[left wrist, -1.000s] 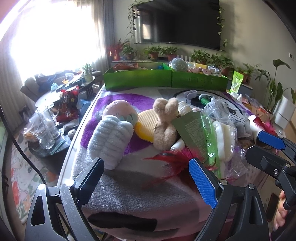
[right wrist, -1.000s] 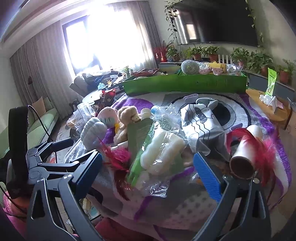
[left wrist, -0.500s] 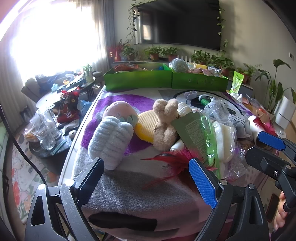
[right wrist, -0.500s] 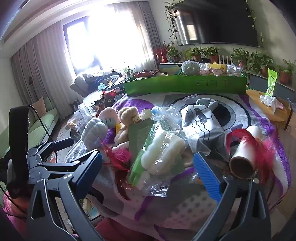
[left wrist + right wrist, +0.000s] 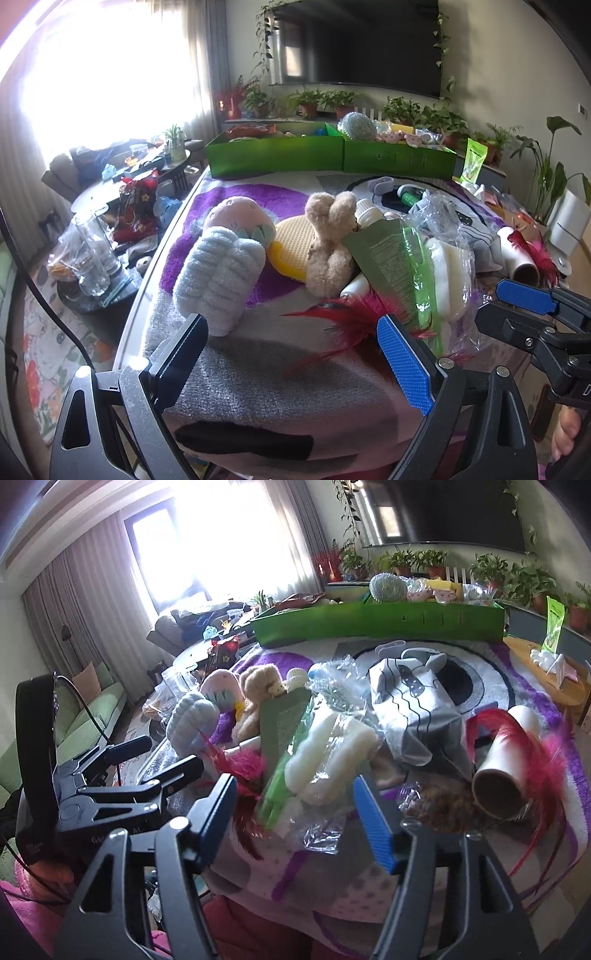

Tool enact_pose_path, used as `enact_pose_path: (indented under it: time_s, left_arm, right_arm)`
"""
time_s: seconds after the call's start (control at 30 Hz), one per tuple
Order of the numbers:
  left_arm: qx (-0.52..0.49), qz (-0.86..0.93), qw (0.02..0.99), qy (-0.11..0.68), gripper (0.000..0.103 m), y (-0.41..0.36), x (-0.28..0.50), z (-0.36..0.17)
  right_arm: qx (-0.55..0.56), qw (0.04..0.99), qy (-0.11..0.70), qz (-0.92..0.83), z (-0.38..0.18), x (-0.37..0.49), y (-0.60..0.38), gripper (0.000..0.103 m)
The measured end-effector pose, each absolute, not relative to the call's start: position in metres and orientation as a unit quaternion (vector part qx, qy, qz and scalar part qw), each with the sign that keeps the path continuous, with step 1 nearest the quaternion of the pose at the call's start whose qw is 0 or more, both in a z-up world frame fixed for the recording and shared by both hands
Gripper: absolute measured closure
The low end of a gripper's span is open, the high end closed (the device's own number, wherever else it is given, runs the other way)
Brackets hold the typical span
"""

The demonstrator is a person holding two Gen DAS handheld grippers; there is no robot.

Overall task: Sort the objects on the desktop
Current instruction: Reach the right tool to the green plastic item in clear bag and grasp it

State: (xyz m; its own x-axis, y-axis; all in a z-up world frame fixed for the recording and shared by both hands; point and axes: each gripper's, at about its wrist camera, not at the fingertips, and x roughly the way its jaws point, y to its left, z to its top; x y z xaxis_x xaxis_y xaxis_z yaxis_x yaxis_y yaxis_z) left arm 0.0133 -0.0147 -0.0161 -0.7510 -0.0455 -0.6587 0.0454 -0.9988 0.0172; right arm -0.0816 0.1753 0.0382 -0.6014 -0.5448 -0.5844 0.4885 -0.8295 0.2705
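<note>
A pile of objects lies on a purple and grey rug: a pale blue fluffy toy (image 5: pixel 221 273), a pink strawberry plush (image 5: pixel 236 218), a tan plush bunny (image 5: pixel 328 243), a yellow sponge (image 5: pixel 291 243), a green packet (image 5: pixel 388 258), a clear bag with white foam (image 5: pixel 328 749), red feathers (image 5: pixel 354 314), a grey striped pouch (image 5: pixel 410 705) and a cardboard roll (image 5: pixel 502 768). My left gripper (image 5: pixel 291 354) is open and empty, near the rug's front edge before the blue toy and feathers. My right gripper (image 5: pixel 295 812) is open and empty, just before the clear bag.
Two green boxes (image 5: pixel 332 155) with several items stand at the far edge of the table. A side table with glass jars (image 5: pixel 88 254) stands lower on the left. Potted plants and a dark TV line the back wall. A wooden board (image 5: pixel 546 679) lies at the right.
</note>
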Motion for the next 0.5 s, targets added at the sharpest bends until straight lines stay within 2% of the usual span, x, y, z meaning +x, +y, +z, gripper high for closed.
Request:
enact_pose_path:
  time_s: [0.17,0.3,0.5]
  left_arm:
    - [0.35,-0.936,0.034,0.002,0.01,-0.014,0.013,-0.017]
    - [0.352,-0.935,0.038,0.006,0.01,-0.017,0.011,-0.018]
    - [0.355,-0.934,0.039,0.007,0.01,-0.019,0.01,-0.02]
  right_arm:
    - [0.342,0.287,-0.038,-0.894,0.038,-0.081,0.176,0.043]
    - [0.357,0.282,-0.02,-0.89,0.034,-0.082,0.175,0.054]
    - [0.411,0.292,-0.026,-0.863,0.012,-0.09,0.173,0.056]
